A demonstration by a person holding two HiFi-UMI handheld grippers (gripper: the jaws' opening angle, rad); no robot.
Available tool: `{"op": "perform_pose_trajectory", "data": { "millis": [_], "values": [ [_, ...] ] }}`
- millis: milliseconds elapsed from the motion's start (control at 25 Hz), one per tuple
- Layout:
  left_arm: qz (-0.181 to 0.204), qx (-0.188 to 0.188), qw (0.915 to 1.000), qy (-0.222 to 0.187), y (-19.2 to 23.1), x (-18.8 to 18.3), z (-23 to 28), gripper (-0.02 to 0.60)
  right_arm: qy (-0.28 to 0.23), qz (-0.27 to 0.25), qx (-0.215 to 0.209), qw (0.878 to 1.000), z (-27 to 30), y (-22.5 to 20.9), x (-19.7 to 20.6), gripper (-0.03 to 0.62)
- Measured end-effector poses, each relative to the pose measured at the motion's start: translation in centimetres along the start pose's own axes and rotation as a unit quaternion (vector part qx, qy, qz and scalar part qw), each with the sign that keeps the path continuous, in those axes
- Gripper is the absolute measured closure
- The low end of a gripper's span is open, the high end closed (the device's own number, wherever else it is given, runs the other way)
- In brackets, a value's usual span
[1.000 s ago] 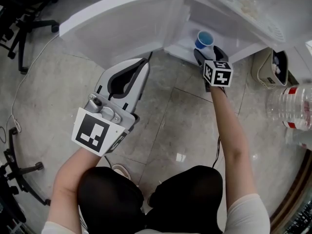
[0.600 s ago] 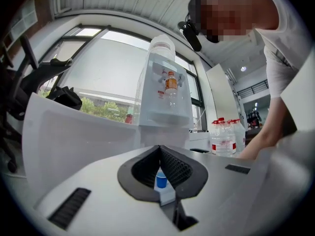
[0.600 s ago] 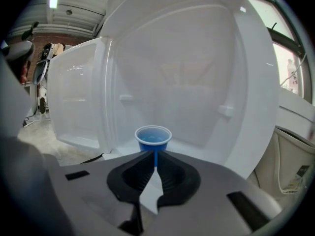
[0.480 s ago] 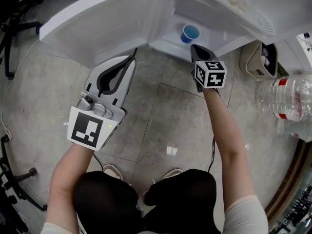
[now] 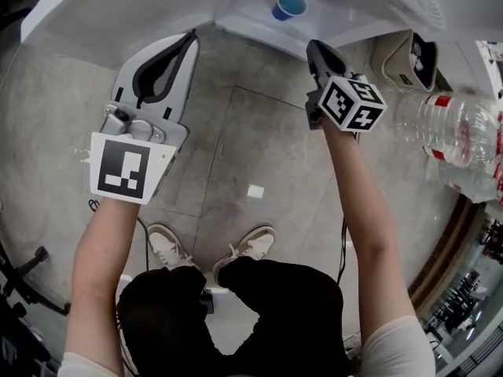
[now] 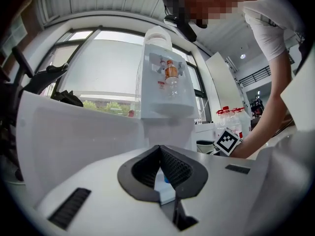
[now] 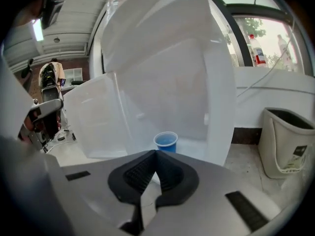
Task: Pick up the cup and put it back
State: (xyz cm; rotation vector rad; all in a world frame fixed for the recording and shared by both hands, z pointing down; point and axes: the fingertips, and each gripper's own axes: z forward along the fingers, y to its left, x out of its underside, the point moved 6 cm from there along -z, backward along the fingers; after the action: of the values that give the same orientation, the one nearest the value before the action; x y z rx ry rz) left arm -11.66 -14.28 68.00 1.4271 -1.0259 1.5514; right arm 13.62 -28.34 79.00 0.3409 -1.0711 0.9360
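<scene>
A blue cup (image 5: 289, 5) stands upright on the floor of a white dispenser's open lower compartment (image 5: 250, 16). In the right gripper view the cup (image 7: 166, 141) sits just beyond my right gripper (image 7: 155, 153), which is shut with nothing between its pads. From the head view the right gripper (image 5: 313, 47) hovers over the floor tiles, a short way in front of the cup and apart from it. My left gripper (image 5: 191, 38) is shut and empty, pointing at the compartment's left side beside the open door. Its pads (image 6: 170, 163) meet at the tip.
The white cabinet door (image 5: 102, 14) swings open to the left. A beige waste bin (image 5: 405, 57) stands right of the dispenser, with large clear water bottles (image 5: 452, 132) beyond it. The person's shoes (image 5: 251, 246) rest on the tiled floor below.
The right gripper, which was at the cup one second ago, has drawn back and up from it, leaving the cup standing in the compartment. The left gripper has barely shifted.
</scene>
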Motion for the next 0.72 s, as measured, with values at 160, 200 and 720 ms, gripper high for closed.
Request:
{"op": "perform_pose_trajectory", "data": {
  "millis": [160,200,720],
  "values": [
    [-0.031,0.005,0.999,0.032,-1.9,-2.8,-2.0,0.558,-0.001,-0.027,0.008,1.0,-4.7,2.2,-2.8,0.574],
    [-0.033,0.007,0.9986,0.041,-2.1,-3.8,-2.8,0.558,-0.005,-0.021,0.011,1.0,-6.0,2.7,-3.7,0.574],
    [-0.028,0.01,0.9954,0.091,-3.0,-25.1,-10.0,0.558,-0.071,0.023,0.05,0.996,-24.8,8.1,-22.2,0.574]
  ]
}}
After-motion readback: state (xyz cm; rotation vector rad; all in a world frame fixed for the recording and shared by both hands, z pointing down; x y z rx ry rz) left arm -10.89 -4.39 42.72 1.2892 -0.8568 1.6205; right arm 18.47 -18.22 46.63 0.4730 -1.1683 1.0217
